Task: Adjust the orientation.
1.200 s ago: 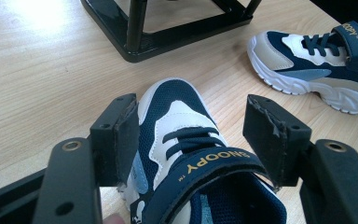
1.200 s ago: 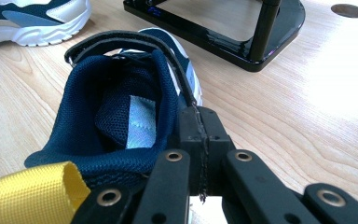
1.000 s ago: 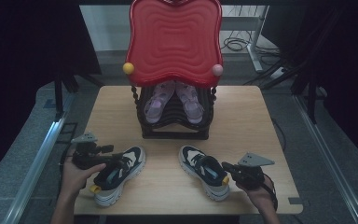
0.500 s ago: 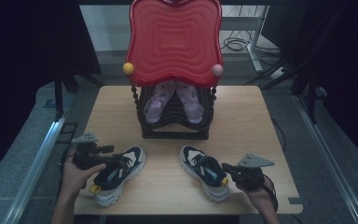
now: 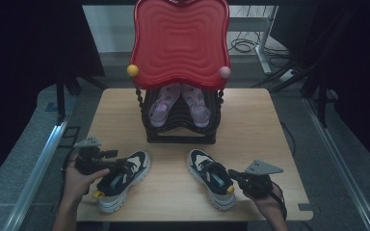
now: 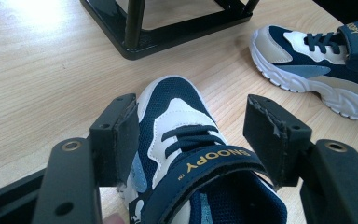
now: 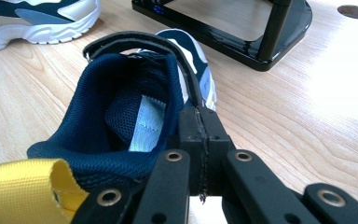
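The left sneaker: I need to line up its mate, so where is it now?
In the high view the left sneaker lies at the table's near left, in front of the black rack, between the open left gripper's jaws.

Dim overhead picture; bright, glary tabletop close-ups.

Wooden table (image 5: 125, 110) with shoes and rack.
Bearing a black rack (image 5: 180, 134) at the back, left sneaker (image 5: 120, 180) and right sneaker (image 5: 211, 178) apart in front.
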